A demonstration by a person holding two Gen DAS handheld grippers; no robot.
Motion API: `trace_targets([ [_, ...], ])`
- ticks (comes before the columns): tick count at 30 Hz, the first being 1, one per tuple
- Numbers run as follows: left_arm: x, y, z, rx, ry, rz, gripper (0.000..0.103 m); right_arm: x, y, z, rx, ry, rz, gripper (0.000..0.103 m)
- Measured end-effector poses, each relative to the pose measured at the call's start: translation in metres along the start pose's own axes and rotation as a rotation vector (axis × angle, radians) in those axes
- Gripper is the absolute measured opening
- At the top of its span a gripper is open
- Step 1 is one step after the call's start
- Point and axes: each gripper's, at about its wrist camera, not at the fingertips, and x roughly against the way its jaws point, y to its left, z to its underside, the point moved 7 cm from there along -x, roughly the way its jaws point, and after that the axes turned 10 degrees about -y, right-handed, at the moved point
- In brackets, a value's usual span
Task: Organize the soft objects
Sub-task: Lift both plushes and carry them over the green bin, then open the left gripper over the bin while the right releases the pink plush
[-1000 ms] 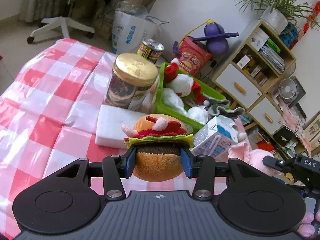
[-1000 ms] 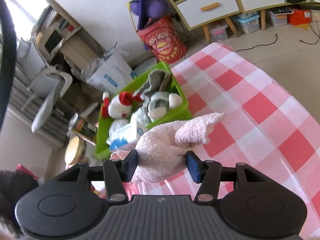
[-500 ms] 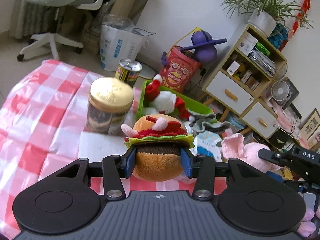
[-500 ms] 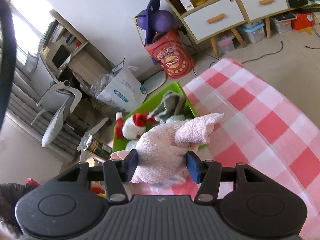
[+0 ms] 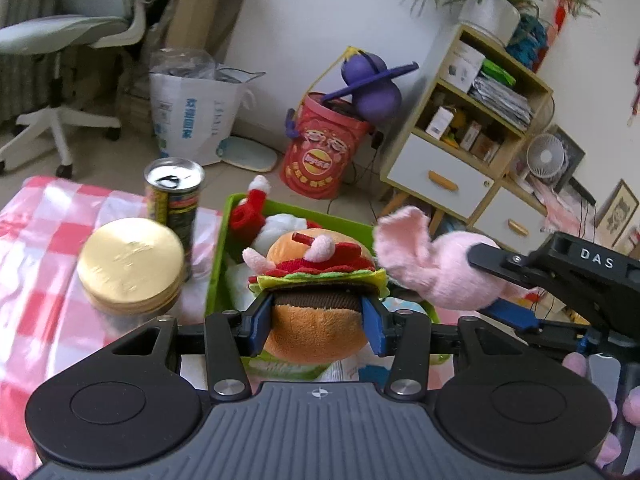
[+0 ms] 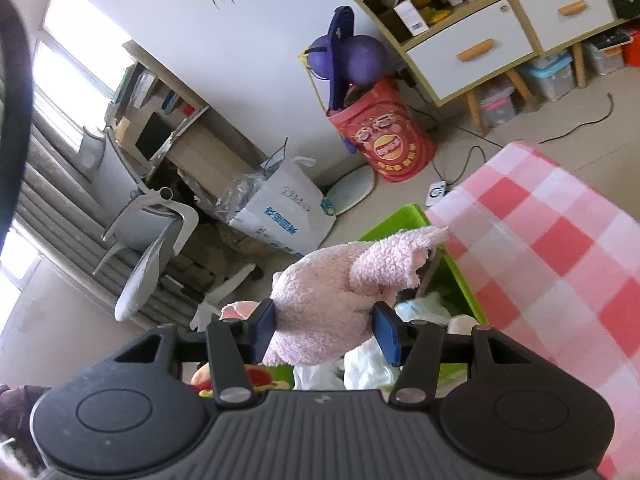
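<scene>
My left gripper (image 5: pixel 318 326) is shut on a plush hamburger (image 5: pixel 318 280), held over the near end of the green bin (image 5: pixel 218 264). In the bin lie a red-and-white Santa plush (image 5: pixel 260 210) and other soft toys. To the right in the left wrist view, the right gripper (image 5: pixel 500 280) carries a pink fluffy plush (image 5: pixel 436 264). Seen from the right wrist, my right gripper (image 6: pixel 326 330) is shut on that pink plush (image 6: pixel 332 300), above the green bin (image 6: pixel 460 276), whose contents are mostly hidden behind the plush.
A gold-lidded jar (image 5: pixel 130 270) and an opened can (image 5: pixel 174 196) stand left of the bin on the red-checked tablecloth (image 6: pixel 560 260). Beyond the table are a red snack bucket (image 5: pixel 324 160), a white bag (image 5: pixel 196 116), an office chair (image 5: pixel 68 40) and a drawer cabinet (image 5: pixel 460 168).
Both grippers have carried their plush toys toward and over the green bin. The jar and can have slid to the left in the left wrist view, and the right gripper has come closer beside the left.
</scene>
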Motion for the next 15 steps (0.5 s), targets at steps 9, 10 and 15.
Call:
trace_targets([
  [9, -0.049, 0.004, 0.01, -0.034, 0.035, -0.006, 0.048, -0.041, -0.016, 0.011, 0.029, -0.032, -0.027, 0.029],
  [10, -0.054, 0.004, 0.011, -0.038, 0.036, -0.006, 0.048, -0.044, -0.017, 0.012, 0.042, -0.034, -0.019, 0.029],
  [15, -0.075, 0.005, 0.012, -0.045, 0.046, -0.012, 0.048, -0.054, -0.024, 0.023, 0.068, -0.02, 0.015, 0.03],
])
